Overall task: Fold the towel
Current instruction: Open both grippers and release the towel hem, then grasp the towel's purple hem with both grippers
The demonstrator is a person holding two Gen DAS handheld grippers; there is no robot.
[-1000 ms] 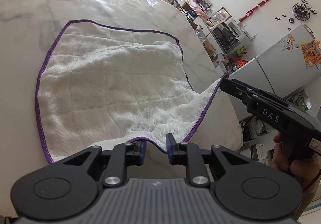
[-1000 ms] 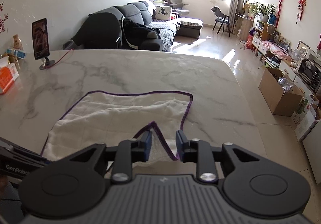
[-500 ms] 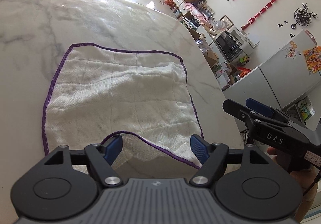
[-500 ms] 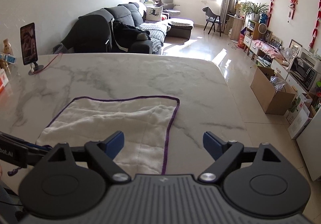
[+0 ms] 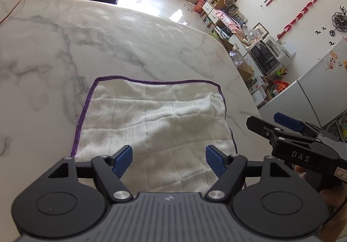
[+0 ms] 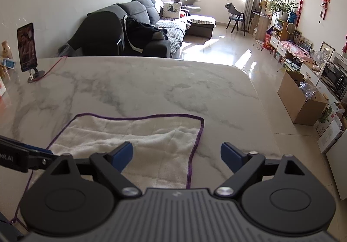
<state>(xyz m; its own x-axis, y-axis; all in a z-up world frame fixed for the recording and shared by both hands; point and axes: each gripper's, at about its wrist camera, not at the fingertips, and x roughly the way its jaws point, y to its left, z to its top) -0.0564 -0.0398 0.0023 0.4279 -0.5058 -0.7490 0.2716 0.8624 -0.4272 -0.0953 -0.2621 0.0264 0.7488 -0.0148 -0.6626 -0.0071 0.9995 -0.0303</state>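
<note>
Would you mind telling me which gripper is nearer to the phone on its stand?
Left. The phone stands far off at the table's left side. The left gripper hovers over the towel, on the phone's side; the right gripper hovers over the towel's right edge, farther away.

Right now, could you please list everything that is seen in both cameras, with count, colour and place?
towel: one, white with purple edging, lying on the near part of the table, its top layer short of the far hem
table: one, white marble with grey veins, under the towel
phone on stand: one, black, far left corner of the table, red cable attached
sofa: one, dark grey, beyond the table
cardboard box: one, brown, open, on the floor at right
left tongs: one, black with blue pads, open above the towel's near edge
right tongs: one, black with blue pads, open above the towel's right edge
</note>
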